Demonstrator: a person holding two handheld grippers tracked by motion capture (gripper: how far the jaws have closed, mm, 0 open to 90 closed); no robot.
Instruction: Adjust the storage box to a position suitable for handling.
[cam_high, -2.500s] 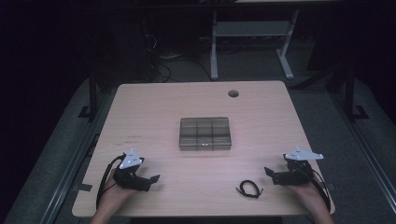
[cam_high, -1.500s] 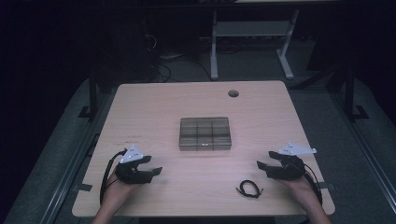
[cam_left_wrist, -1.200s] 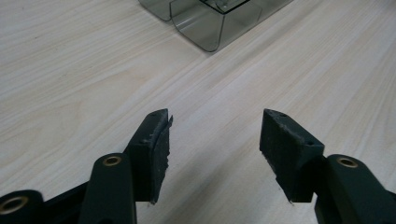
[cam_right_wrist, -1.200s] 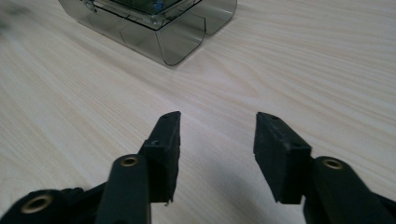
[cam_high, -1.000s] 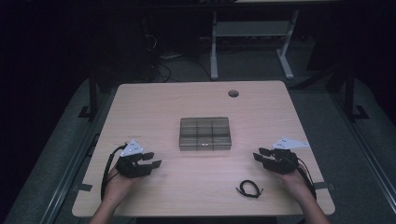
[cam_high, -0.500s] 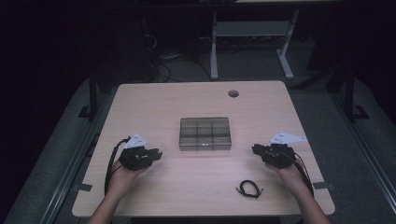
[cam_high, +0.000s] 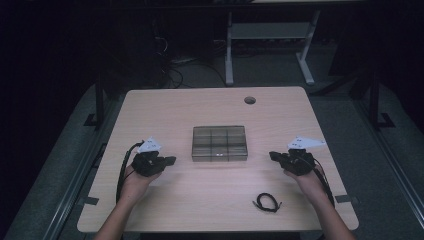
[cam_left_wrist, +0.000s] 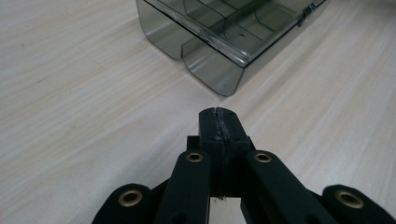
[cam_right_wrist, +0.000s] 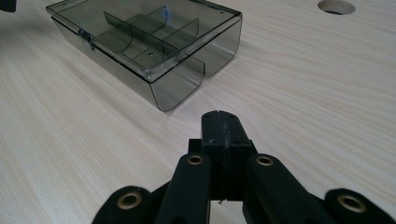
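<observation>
A smoky clear plastic box (cam_high: 219, 143) with a shut lid and inner dividers sits mid-table. My left gripper (cam_high: 171, 160) rests left of it, jaws pressed together with nothing between them after closing just now. In the left gripper view its tips (cam_left_wrist: 219, 113) point at the box's near corner (cam_left_wrist: 219, 77). My right gripper (cam_high: 273, 155) lies right of the box, jaws likewise closed just now and empty. In the right gripper view its tips (cam_right_wrist: 221, 117) stop short of the box (cam_right_wrist: 149, 42).
A small coiled black cable (cam_high: 267, 203) lies near the front edge by my right forearm. A round cable hole (cam_high: 249, 100) sits at the table's back. The wooden tabletop (cam_high: 165, 112) is bare around the box; dark floor and desk legs surround it.
Both grippers moved forward and inward toward the box from the front corners. Their jaws went from spread to pressed together.
</observation>
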